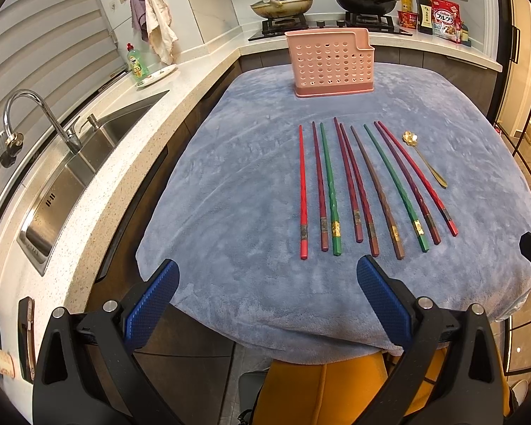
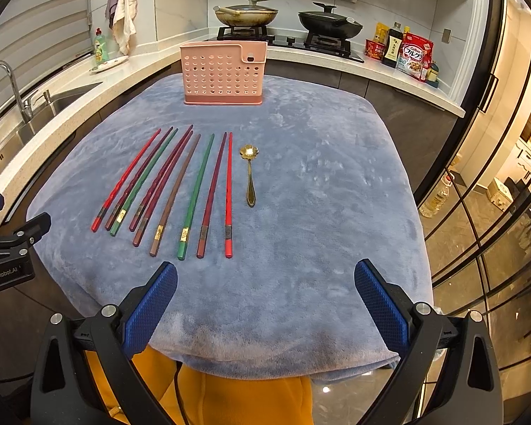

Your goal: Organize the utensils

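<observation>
Both claws were held level above the near edge of the blue plush cloth (image 2: 318, 212), the left gripper (image 1: 267, 283) and the right gripper (image 2: 265, 283) each spread wide, blue-padded fingers (image 2: 155, 304) empty. 9 long lacquered chopsticks (image 2: 180, 184) were counted in a row on the cloth: 2 bright red, 2 green, 1 brown and 4 dark maroon. 1 small gold spoon with a flower-shaped bowl (image 2: 249, 173) was laid just right of them. 1 pink perforated plastic utensil holder (image 2: 223, 72) was stood upright at the far edge, well apart from the row.
</observation>
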{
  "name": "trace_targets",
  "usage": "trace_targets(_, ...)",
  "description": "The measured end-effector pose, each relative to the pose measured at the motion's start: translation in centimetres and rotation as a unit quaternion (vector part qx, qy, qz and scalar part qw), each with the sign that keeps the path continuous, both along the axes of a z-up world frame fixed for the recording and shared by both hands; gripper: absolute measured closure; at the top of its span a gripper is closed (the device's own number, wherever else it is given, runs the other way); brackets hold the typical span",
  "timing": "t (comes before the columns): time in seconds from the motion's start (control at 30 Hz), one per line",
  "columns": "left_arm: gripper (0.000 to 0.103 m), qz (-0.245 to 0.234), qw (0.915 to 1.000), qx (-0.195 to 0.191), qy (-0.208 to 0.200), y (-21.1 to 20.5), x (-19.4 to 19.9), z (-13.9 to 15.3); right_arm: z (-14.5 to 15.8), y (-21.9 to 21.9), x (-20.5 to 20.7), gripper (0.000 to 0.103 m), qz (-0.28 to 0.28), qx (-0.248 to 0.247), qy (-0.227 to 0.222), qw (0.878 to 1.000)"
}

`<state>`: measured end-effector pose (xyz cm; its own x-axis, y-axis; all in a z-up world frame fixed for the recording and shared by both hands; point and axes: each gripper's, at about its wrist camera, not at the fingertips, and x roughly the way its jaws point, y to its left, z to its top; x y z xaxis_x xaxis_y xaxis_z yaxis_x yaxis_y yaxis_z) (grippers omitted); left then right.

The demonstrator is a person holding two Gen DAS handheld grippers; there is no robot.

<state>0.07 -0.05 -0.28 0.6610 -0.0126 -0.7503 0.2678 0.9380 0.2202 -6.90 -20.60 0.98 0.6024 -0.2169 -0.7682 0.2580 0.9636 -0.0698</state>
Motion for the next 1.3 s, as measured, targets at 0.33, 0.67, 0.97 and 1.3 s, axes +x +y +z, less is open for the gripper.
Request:
trace_targets(0.33, 0.007, 0.0, 1.0, 0.0, -0.001, -0.01, 0.05, 0.03, 0.04, 0.07, 0.13, 0.007, 0.001, 0.001, 0.0, 1.0)
trace_targets(0.67, 0.007, 0.0, 1.0, 0.0, -0.001, -0.02, 0.11, 0.15, 0.21, 0.11, 0.34, 0.007, 0.002, 0.0, -0.001, 1.0)
trace_targets(0.97, 0.007, 0.001, 1.0, 0.0, -0.001, -0.07, 0.13, 0.18, 0.25, 0.11, 0.37, 0.007, 0.003, 0.0, -0.002, 1.0)
trace_targets(1.3, 0.007, 0.0, 1.0, 0.001, -0.001, -0.13, 0.27, 0.36, 0.43, 0.24, 0.59, 0.007, 0.004, 0.001, -0.003, 1.0)
